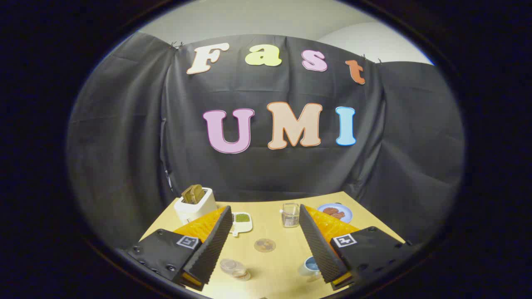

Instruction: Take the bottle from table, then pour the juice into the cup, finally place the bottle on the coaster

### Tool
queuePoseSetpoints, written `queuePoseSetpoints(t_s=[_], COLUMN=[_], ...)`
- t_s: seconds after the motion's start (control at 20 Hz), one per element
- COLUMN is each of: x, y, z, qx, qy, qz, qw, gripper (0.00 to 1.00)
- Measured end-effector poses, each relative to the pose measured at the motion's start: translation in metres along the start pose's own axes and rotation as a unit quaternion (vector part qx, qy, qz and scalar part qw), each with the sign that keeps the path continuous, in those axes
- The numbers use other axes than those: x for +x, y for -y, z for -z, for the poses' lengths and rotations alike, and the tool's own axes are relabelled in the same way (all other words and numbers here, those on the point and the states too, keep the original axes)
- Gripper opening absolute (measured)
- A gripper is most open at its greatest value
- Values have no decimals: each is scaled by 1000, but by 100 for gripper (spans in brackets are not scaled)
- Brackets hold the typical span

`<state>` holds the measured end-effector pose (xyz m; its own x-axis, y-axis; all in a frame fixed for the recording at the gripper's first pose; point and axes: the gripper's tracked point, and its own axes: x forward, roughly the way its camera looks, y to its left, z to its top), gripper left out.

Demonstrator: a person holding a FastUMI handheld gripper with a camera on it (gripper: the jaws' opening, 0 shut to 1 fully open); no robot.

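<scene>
Pale wooden worktop (286, 265) carries the bottle (235, 268) lying on its side, low between the wide-open, empty claw (262, 232).

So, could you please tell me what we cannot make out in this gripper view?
- Bottle, gripper view: lying beside the left finger, small and blurred; juice level unreadable.
- Mug: partly hidden behind the right finger.
- Plate: near side covered by the right finger; the brown food on it is too small to identify.
- Glass cup: too small to tell whether it holds anything.
- Gripper: open, holding nothing.
</scene>
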<state>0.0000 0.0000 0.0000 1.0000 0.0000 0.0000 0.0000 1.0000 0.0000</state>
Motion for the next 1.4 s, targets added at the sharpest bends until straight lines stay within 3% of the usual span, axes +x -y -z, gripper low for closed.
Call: queuePoseSetpoints(t_s=[0.65,1.4], x=[-25,-52], y=[-36,-90], z=[30,134], qx=[-1,-22], qy=[-19,-106], qz=[-13,-4], qw=[1000,994], gripper=[100,100])
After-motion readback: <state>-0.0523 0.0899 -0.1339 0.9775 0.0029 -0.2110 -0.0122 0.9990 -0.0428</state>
